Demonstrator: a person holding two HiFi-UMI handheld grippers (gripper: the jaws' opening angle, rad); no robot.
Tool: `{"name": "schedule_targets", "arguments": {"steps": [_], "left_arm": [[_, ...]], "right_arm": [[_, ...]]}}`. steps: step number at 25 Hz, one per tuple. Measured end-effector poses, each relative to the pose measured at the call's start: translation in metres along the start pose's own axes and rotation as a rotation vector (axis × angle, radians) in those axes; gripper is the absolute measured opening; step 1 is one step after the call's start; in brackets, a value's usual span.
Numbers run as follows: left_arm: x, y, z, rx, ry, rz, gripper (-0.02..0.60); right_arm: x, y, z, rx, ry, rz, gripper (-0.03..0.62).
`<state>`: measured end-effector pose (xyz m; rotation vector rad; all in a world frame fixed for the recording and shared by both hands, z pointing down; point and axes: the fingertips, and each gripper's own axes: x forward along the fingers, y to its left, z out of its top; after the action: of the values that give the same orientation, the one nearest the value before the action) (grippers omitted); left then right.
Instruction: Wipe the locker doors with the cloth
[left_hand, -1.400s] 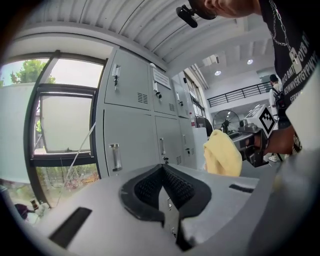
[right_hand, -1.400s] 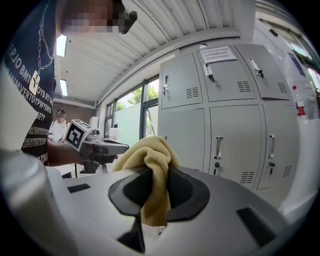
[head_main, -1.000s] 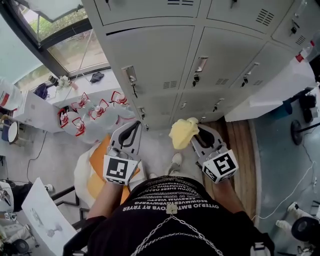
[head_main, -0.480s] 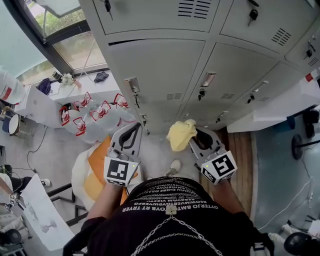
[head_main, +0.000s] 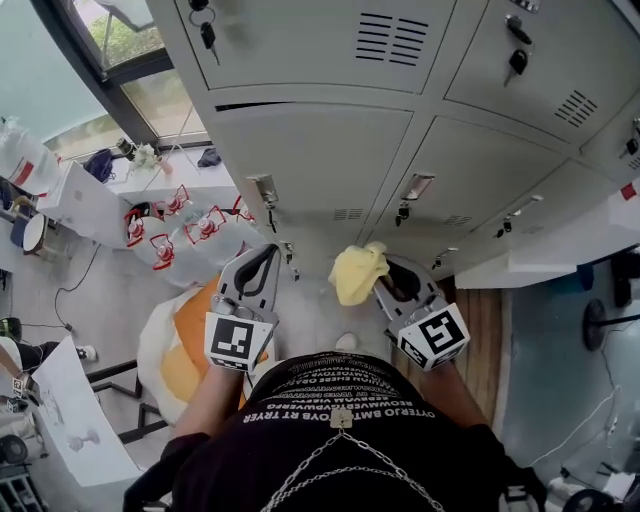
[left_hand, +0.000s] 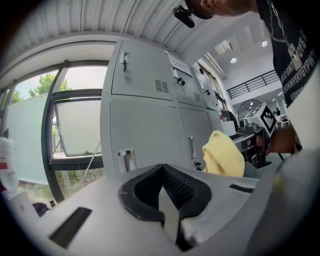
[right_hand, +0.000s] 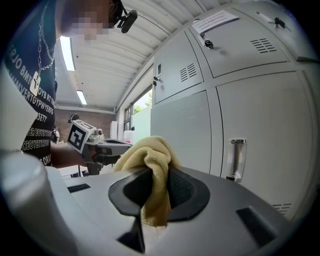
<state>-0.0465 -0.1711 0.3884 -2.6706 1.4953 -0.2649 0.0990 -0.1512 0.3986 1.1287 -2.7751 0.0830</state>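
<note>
A bank of grey locker doors (head_main: 330, 150) fills the upper half of the head view, with chrome handles (head_main: 266, 190) and hanging keys. My right gripper (head_main: 378, 283) is shut on a bunched yellow cloth (head_main: 355, 270), held a short way in front of the lower doors. The right gripper view shows the cloth (right_hand: 150, 165) pinched between the jaws, with a locker handle (right_hand: 235, 157) beyond it. My left gripper (head_main: 262, 260) is shut and holds nothing, level with the right one. In the left gripper view its jaws (left_hand: 162, 192) meet, facing a locker door (left_hand: 150, 135), with the cloth (left_hand: 223, 154) to the right.
Several clear water jugs with red handles (head_main: 185, 225) stand on the floor at the left, near a window (head_main: 130, 60). An orange and white bundle (head_main: 175, 345) lies by my left side. A white ledge (head_main: 560, 240) juts out at the right.
The head view has tilted up, showing more of the upper locker doors. Both grippers keep their places and the cloth stays in the right one, slightly nearer the lockers.
</note>
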Motion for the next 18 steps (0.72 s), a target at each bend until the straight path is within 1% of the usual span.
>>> {"name": "schedule_targets", "arguments": {"steps": [5, 10, 14, 18], "left_arm": [[0.017, -0.004, 0.004, -0.004, 0.004, 0.043, 0.005], [0.031, -0.011, 0.008, -0.008, 0.001, 0.089, 0.005], [0.04, -0.022, 0.009, -0.015, 0.006, 0.105, 0.006], [0.041, -0.027, 0.002, -0.014, 0.035, 0.116, 0.005]], "right_arm": [[0.003, -0.017, 0.004, -0.025, -0.008, 0.056, 0.064], [0.0, -0.041, 0.005, -0.033, -0.01, 0.086, 0.064], [-0.003, -0.055, 0.007, -0.039, -0.02, 0.109, 0.064], [-0.005, -0.061, 0.007, -0.028, -0.027, 0.124, 0.064]]}}
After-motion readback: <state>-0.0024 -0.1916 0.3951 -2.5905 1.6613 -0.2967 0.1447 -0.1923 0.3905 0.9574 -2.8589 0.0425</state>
